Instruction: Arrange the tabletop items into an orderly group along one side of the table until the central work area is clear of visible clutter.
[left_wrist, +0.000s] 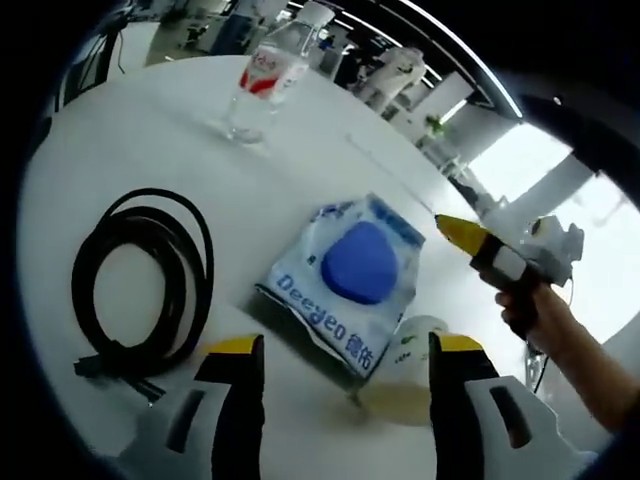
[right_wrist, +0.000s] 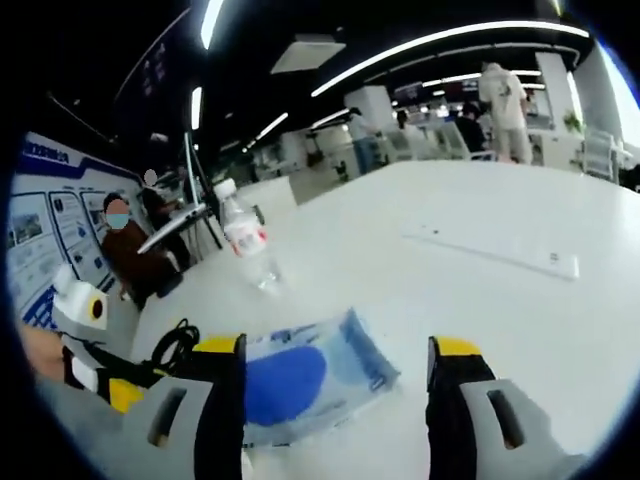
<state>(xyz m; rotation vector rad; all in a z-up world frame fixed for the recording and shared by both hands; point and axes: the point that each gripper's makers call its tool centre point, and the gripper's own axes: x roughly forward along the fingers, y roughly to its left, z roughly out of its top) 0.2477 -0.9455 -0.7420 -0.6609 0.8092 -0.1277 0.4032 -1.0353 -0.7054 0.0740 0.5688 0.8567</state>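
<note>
**Blue packet lies between both open grippers**

In the left gripper view, the left gripper (left_wrist: 345, 385) has its jaws set apart and empty. The packet (left_wrist: 352, 278), pale plastic with a round blue shape inside, lies flat on the white table (left_wrist: 150, 140) just ahead of those jaws, its long axis running diagonally away from them. Touching the packet's near corner is a small pale cup (left_wrist: 415, 345). A coiled black cable (left_wrist: 145, 290) lies well apart from the packet on its far side from the cup. Beyond the packet stands a water bottle (left_wrist: 268, 80).

In the right gripper view, the right gripper (right_wrist: 335, 395) is also spread and empty, with the packet (right_wrist: 300, 375) directly before it. Both seem about equally near.
</note>
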